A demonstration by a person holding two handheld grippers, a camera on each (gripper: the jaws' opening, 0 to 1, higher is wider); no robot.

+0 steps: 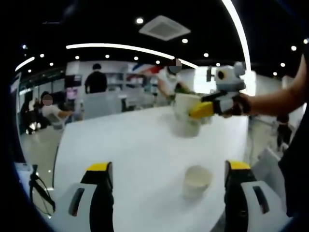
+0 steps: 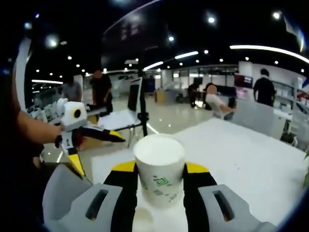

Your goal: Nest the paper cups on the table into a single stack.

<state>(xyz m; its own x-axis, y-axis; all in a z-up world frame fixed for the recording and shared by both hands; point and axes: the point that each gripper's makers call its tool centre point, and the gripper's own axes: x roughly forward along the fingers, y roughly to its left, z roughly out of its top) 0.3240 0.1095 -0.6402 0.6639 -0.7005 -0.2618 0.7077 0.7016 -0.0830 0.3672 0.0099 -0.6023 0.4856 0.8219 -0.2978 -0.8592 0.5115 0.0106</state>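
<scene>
worktop (image 1: 140,145): white, long, carries the cups; it is the landmark for everything below.
left tool (image 1: 166,193): low over the near end of the worktop, jaws spread wide, nothing between them. In the right gripper view it (image 2: 91,145) sits off the worktop's left edge, yellow-tipped jaws apart.
right tool (image 2: 159,186): pinching the held cup by its side walls, one black yellow-tipped jaw on each side. In the left gripper view it (image 1: 205,108) comes in over the far right of the worktop, a hand (image 1: 239,104) behind it.
held cup (image 2: 159,176): white paper cup with green print, upright, mouth up, clamped by the right tool above the worktop. In the left gripper view it (image 1: 186,104) sits directly above the far cup; whether the two touch I cannot tell, the frame is blurred there.
far cup (image 1: 186,126): white, upright on the far right part of the worktop, just below the held cup.
near cup (image 1: 197,181): white, upright, mouth open, alone on the near right part of the worktop, between the left tool's jaws in the picture but ahead of them, not touched.
low cup (image 2: 142,220): pale rim partly visible just under the held cup, between the right tool's jaws; mostly hidden.
background: people (image 1: 96,79) stand and sit beyond the worktop's far end; a tripod stand (image 2: 142,113) sits on the floor past its left side.
</scene>
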